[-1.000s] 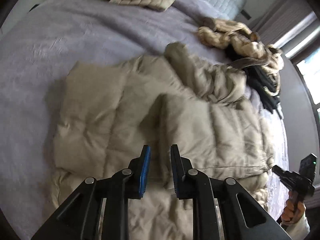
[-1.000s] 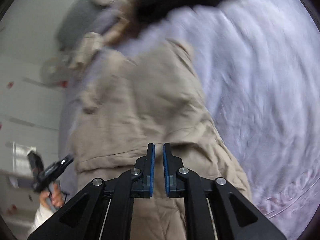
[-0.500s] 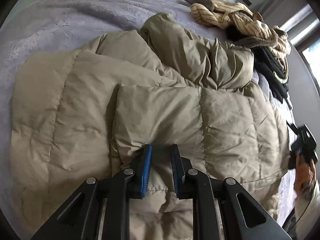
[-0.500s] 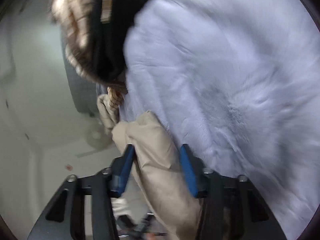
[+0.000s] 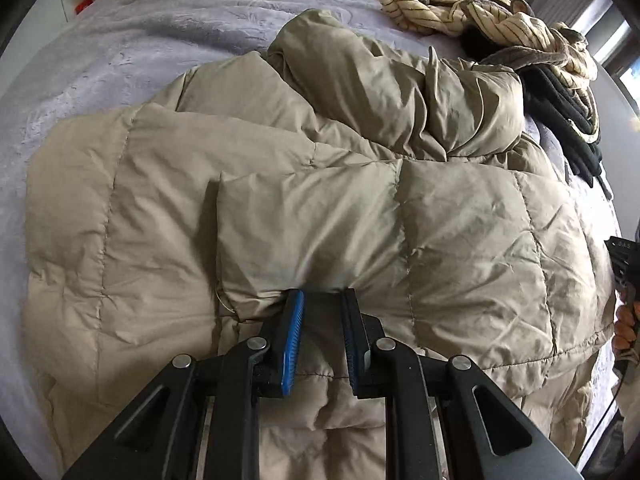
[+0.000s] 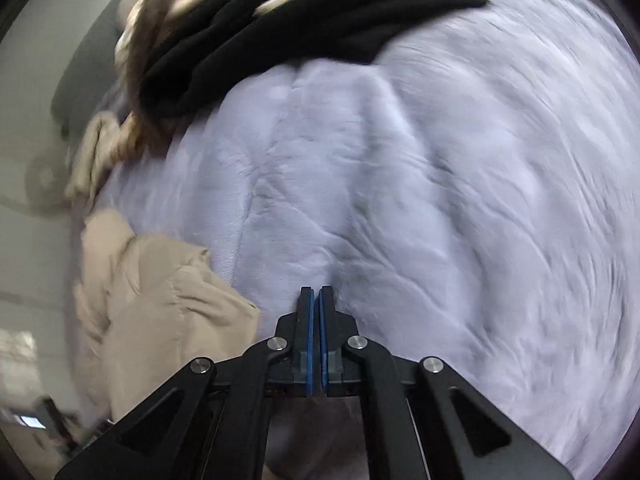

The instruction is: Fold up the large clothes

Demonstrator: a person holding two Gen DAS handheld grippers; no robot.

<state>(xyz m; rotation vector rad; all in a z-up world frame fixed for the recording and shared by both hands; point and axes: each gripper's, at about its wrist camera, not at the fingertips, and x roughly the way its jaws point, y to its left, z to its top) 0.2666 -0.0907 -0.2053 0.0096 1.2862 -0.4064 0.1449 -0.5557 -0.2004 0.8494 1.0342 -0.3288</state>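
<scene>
Wide bed under a plush lavender-grey fleece blanket (image 5: pixel 120 52). Far right, bright daylit window with pale curtain (image 5: pixel 600 4). Plain white wall (image 6: pixel 24 80) at left.

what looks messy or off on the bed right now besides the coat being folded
On the far side of the bed, a striped cream garment and dark clothes lie in a crumpled, unfolded heap. The beige puffer coat has its upper part bunched up and wrinkled. Nothing looks torn or spilled.

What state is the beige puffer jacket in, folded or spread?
Partly folded: one panel of the puffer jacket lies doubled over its body; the upper part is still bunched.
</scene>
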